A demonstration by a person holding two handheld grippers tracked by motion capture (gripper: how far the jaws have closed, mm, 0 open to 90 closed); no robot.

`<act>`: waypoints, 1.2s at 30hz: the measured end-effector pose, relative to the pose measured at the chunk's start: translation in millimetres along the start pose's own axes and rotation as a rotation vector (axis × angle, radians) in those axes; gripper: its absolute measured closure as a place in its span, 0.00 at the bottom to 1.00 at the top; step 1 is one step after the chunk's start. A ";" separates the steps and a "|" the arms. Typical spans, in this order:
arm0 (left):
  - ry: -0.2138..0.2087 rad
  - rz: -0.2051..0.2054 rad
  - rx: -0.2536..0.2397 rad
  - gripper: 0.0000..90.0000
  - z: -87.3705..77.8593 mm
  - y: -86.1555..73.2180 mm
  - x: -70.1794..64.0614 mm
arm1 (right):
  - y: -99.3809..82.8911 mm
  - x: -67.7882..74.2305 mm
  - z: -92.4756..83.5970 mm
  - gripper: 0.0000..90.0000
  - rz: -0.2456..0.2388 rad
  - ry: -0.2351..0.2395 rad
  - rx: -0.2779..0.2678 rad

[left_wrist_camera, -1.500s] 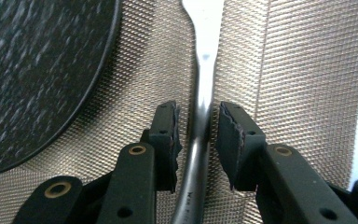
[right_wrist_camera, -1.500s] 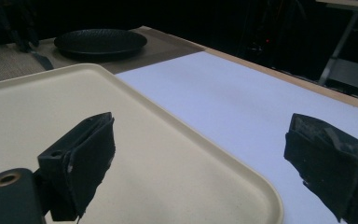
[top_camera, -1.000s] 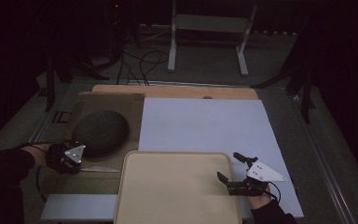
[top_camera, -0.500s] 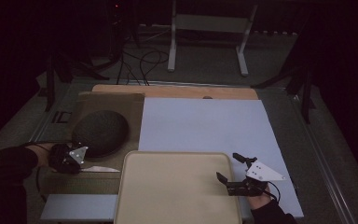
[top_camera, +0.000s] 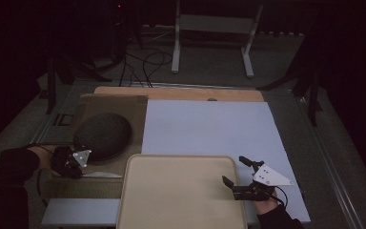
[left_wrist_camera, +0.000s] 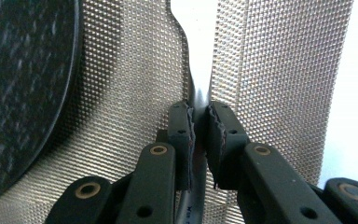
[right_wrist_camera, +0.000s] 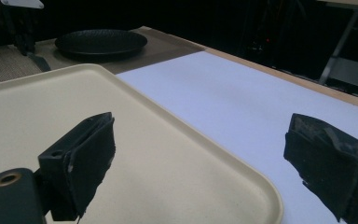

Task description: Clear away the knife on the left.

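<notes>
A table knife (left_wrist_camera: 199, 91) lies on the woven placemat (left_wrist_camera: 130, 70), its pale blade (top_camera: 103, 174) pointing toward the tray. My left gripper (left_wrist_camera: 200, 123) is shut on the knife's narrow neck. It sits at the left of the table (top_camera: 70, 163), just in front of the black plate (top_camera: 102, 135). The plate's rim (left_wrist_camera: 18, 84) lies to the left of the jaws. My right gripper (top_camera: 233, 170) stands open, its jaws wide apart, over the right edge of the cream tray (top_camera: 171, 158), with nothing between them (right_wrist_camera: 205, 158).
A large white board (top_camera: 209, 126) covers the middle and right of the table beyond the tray (right_wrist_camera: 205, 140). The black plate (right_wrist_camera: 100, 43) and the placemat (top_camera: 109, 102) take up the left side. A metal stand (top_camera: 212, 24) and cables lie on the floor behind the table.
My left gripper has shifted slightly toward the near edge, still on the knife. The right gripper has stayed where it was, open.
</notes>
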State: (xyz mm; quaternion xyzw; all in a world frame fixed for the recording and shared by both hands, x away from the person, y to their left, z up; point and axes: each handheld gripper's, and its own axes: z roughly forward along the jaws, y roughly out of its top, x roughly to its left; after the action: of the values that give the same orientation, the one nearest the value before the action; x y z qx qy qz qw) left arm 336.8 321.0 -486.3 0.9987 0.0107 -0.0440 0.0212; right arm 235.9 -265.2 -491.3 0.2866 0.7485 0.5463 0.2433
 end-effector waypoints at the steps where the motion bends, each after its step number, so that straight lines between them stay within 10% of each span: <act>1: 0.005 -0.012 0.004 0.90 -0.8 -0.9 -0.2 | 0.1 0.0 0.0 0.09 -0.003 0.002 -0.001; 20: 0.020 -0.068 -0.006 0.90 -28.4 -0.5 -9.5 | 1.6 -0.3 -1.9 0.09 -0.001 -0.004 -0.010; 36: 0.061 -0.217 -0.078 0.90 -64.3 24.3 -16.4 | 1.9 -1.5 -2.8 0.09 0.001 -0.006 -0.015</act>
State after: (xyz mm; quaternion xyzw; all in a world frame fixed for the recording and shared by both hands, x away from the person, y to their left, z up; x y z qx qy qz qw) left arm 326.7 299.2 -419.9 0.9910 0.1209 -0.0153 0.0548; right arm 235.4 -267.6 -488.6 0.2868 0.7434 0.5512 0.2476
